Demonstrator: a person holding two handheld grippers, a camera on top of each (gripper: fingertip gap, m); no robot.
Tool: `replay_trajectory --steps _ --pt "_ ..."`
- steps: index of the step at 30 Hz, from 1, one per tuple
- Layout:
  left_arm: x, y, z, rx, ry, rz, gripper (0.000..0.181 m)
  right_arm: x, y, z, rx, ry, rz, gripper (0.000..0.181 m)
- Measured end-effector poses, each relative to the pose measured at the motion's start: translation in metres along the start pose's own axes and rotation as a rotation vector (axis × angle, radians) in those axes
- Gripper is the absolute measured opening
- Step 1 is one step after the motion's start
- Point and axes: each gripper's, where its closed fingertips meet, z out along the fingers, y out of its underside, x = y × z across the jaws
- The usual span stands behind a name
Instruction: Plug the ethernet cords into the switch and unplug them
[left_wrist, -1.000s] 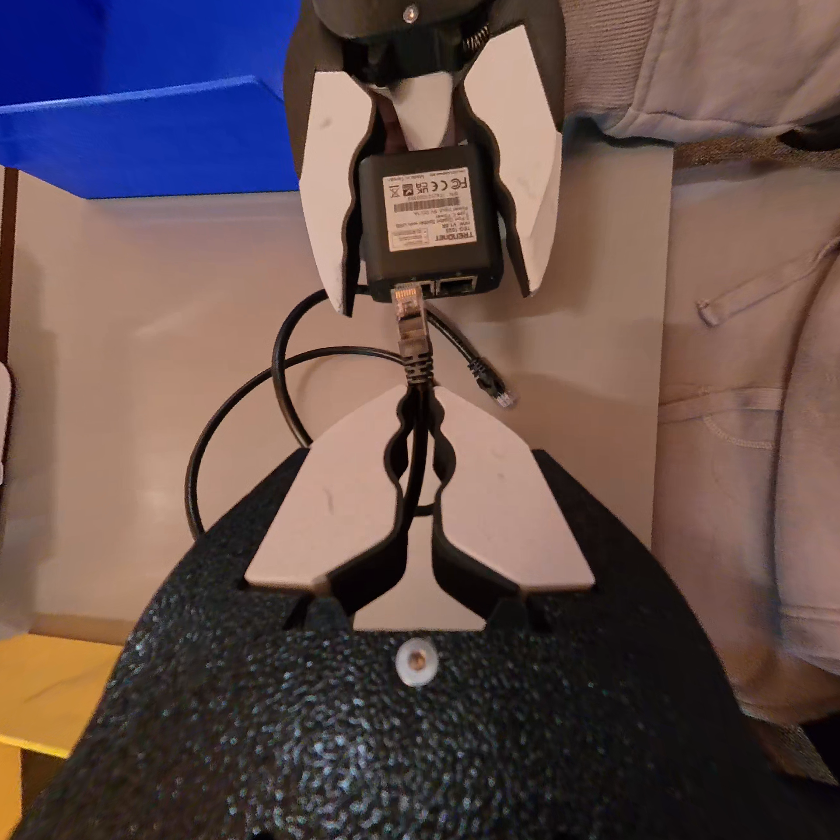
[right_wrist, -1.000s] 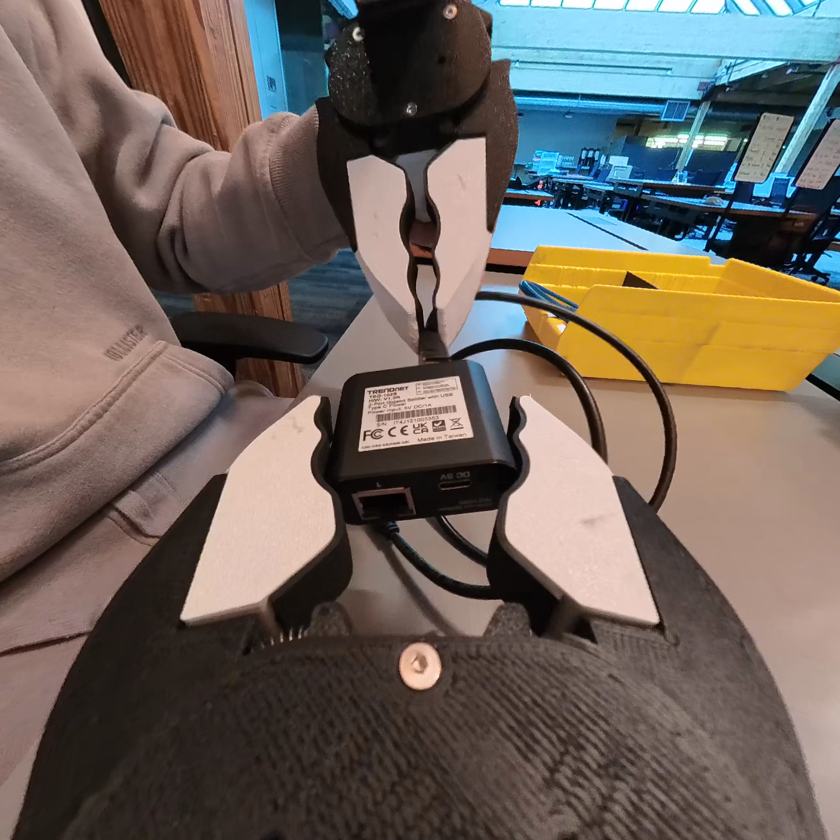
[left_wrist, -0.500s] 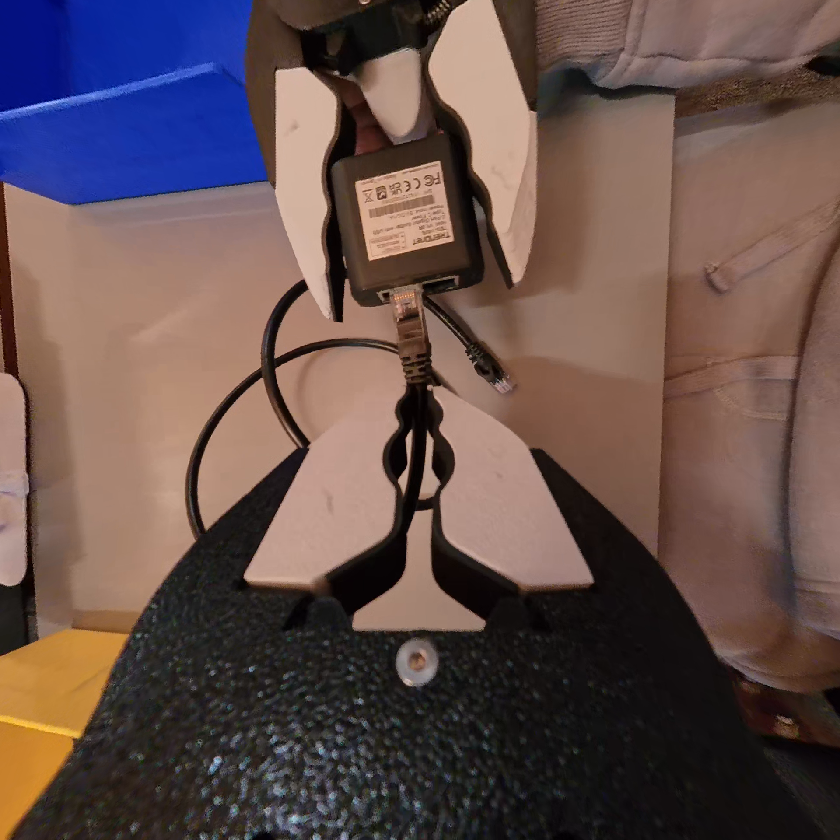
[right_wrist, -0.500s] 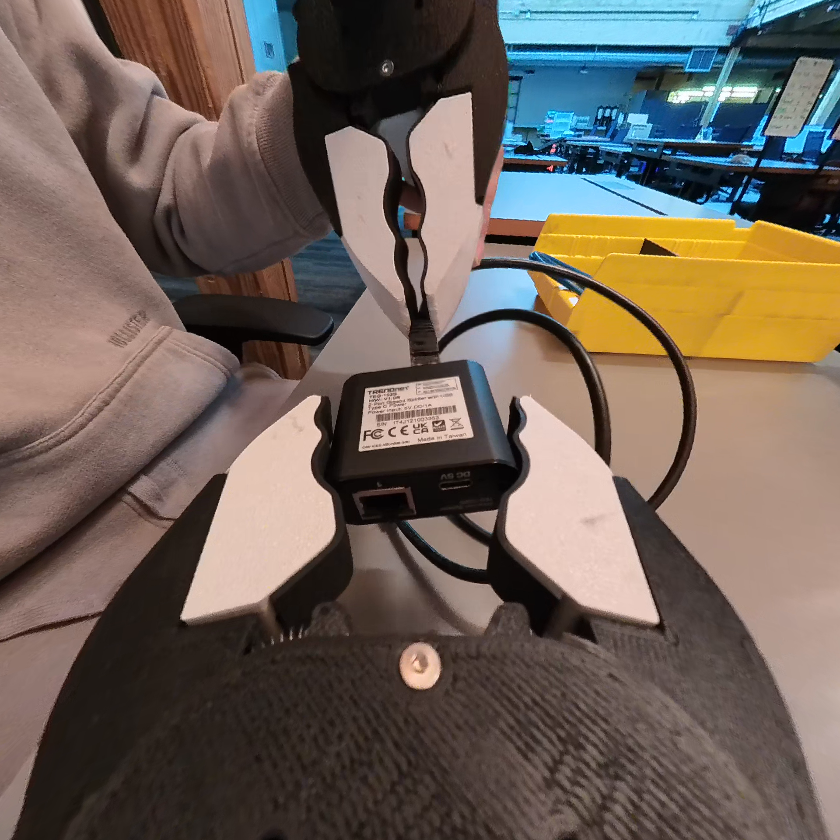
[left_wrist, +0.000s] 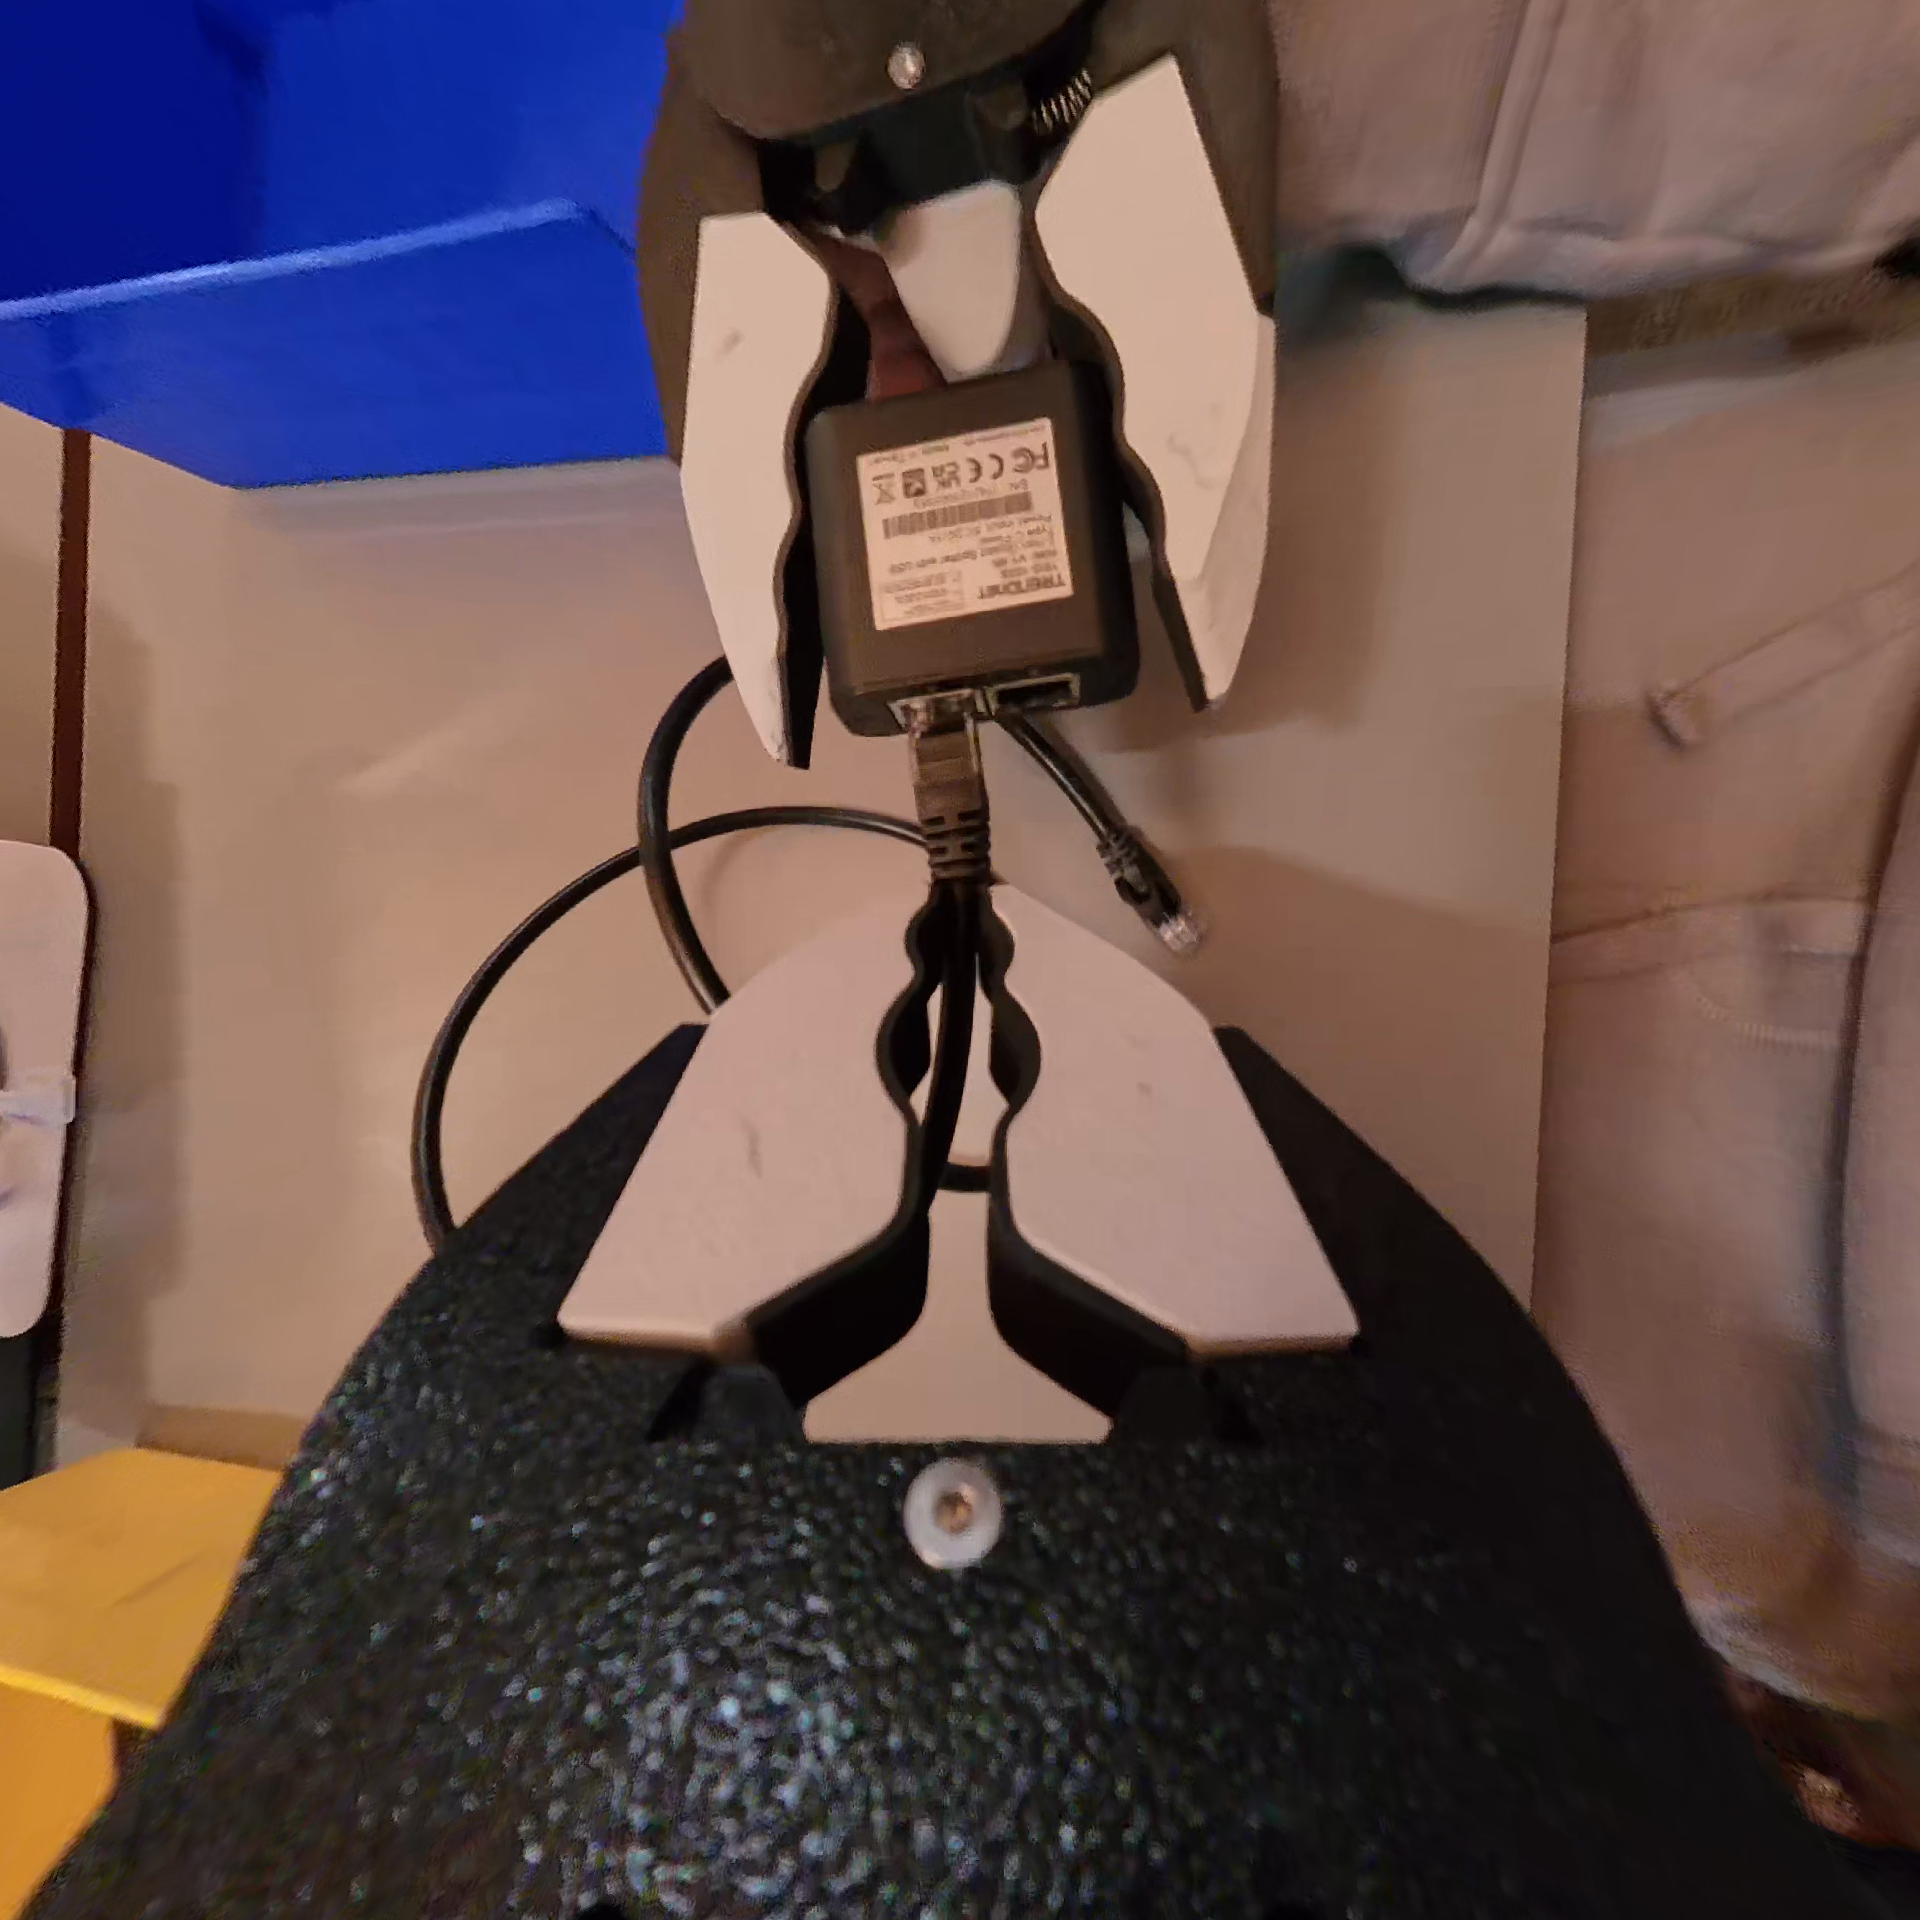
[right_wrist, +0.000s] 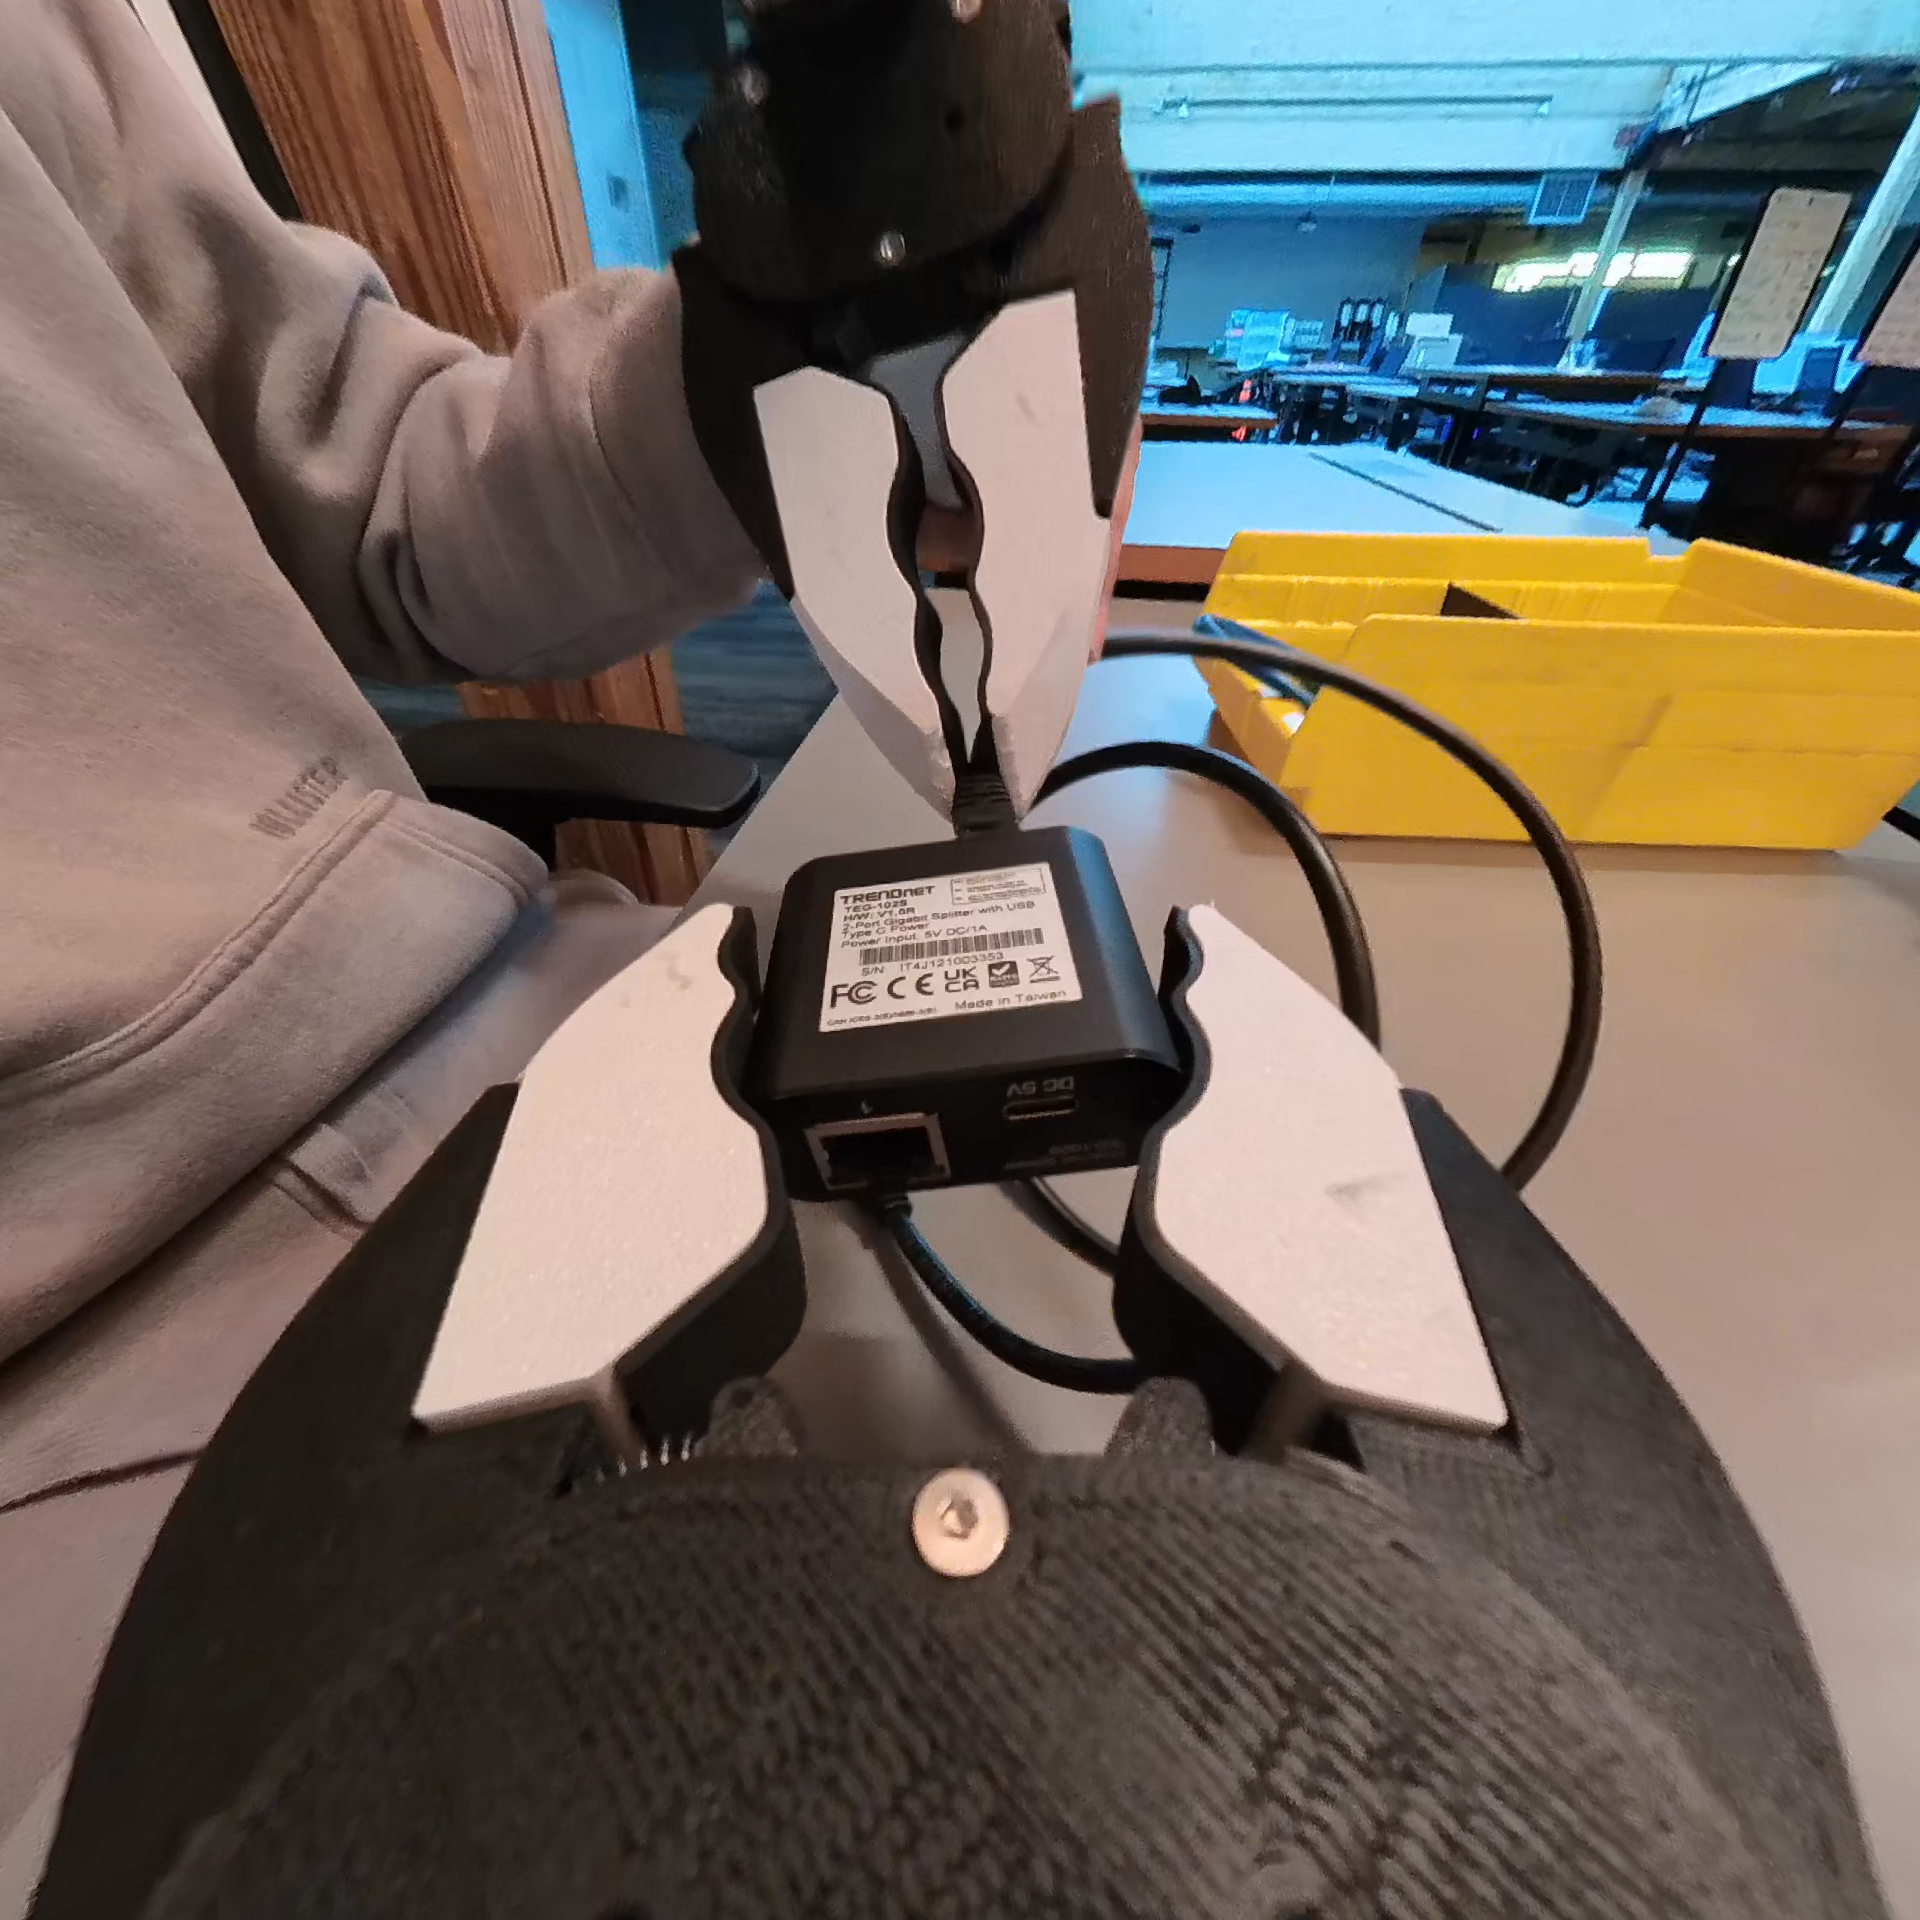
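- Left hand-held gripper (left_wrist: 961, 935): pinching the black ethernet cord (left_wrist: 948, 1049) just behind its plug (left_wrist: 948, 800); fingers (left_wrist: 769, 1122) are pressed together on the cable.
- Right hand-held gripper (right_wrist: 961, 966): clamping the small black switch (right_wrist: 966, 987) by its two side walls and holding it above the grey surface (right_wrist: 1714, 1091).
- Change under way: a second ago the plug's clear tip was sitting just outside the switch's port; half a second ago it was meeting the opening; now the tip is sitting inside the left-hand port (left_wrist: 935, 710) in the left wrist view, with only the black boot showing. Judgement: the first insertion is nearly or fully seated; whether the latch has caught cannot be told.
- Remaining, by judgement: the neighbouring port (left_wrist: 1034, 691) is standing empty, and a second plug (left_wrist: 1148, 888) is lying loose on the surface just beyond the switch, so one more insertion and both removals are still pending.
- Cord slack: looping in a wide arc (right_wrist: 1455, 831) over the surface beside a yellow bin (right_wrist: 1558, 707).
- Markings: the switch is carrying a white printed sticker (right_wrist: 951, 945) on its upper face, with a barcode and compliance symbols, and pale lettering over the small slot on its near face; the wording is not being reproduced here.
- A blue bin (left_wrist: 312, 312) is showing behind the right hand-held gripper in the left wrist view.
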Motion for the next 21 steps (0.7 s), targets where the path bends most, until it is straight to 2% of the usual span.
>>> replay_trajectory --steps 1,4,7,12,17,19,21 --pt "-0.001 -0.001 0.0 0.027 -0.001 -0.011 0.005 0.0 -0.002 -0.001 0.01 0.005 -0.01 0.075" --pt "-0.003 -0.005 -0.002 0.123 -0.014 -0.046 0.005 0.001 -0.01 -0.002 0.058 0.008 -0.015 0.075" --pt "-0.008 -0.01 -0.007 0.226 -0.042 -0.131 0.02 -0.001 -0.017 -0.004 0.101 0.006 -0.035 0.075" --pt "-0.008 -0.013 -0.012 0.368 -0.009 -0.275 0.026 -0.002 -0.023 -0.003 0.13 0.004 -0.049 0.075" --pt "0.0 -0.014 -0.008 0.369 0.03 -0.247 0.026 -0.002 -0.018 0.003 0.104 0.003 -0.054 0.075" --pt "0.002 -0.012 -0.005 0.337 0.036 -0.235 0.013 -0.003 -0.018 0.005 0.103 -0.001 -0.05 0.075" --pt "0.001 -0.014 -0.004 0.348 0.02 -0.224 0.011 -0.002 -0.019 0.004 0.112 0.004 -0.048 0.075"
